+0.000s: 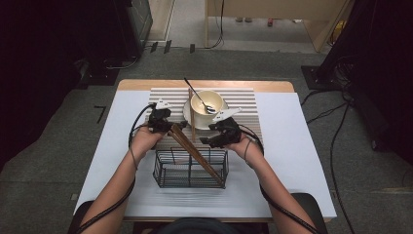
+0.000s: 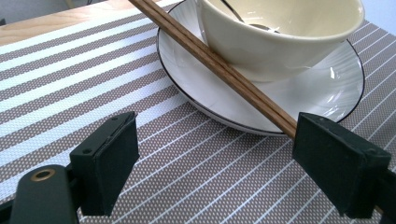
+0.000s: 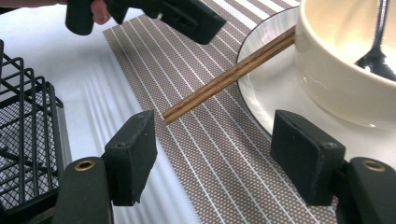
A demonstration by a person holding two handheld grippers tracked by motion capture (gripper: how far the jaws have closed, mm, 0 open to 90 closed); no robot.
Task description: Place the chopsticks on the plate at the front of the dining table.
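Note:
A pair of brown chopsticks [image 1: 192, 117] lies with its far part on the white saucer [image 1: 187, 113], beside the cream bowl [image 1: 197, 102], and its near end on the striped placemat. A metal spoon [image 1: 195, 91] stands in the bowl. My left gripper [image 1: 169, 126] is open left of the saucer; in its view the chopsticks [image 2: 224, 70] run down behind its right jaw, and its pads [image 2: 116, 154] touch nothing. My right gripper [image 1: 207, 141] is open too. The chopsticks' near end [image 3: 187, 105] lies just beyond its jaws, apart from both.
A black wire basket [image 1: 165, 170] stands at the table's front, with a second pair of chopsticks [image 1: 199, 158] leaning in it, top end up by my left gripper. The basket's corner [image 3: 28, 116] is close on the left in the right gripper view. A white cloth covers the table.

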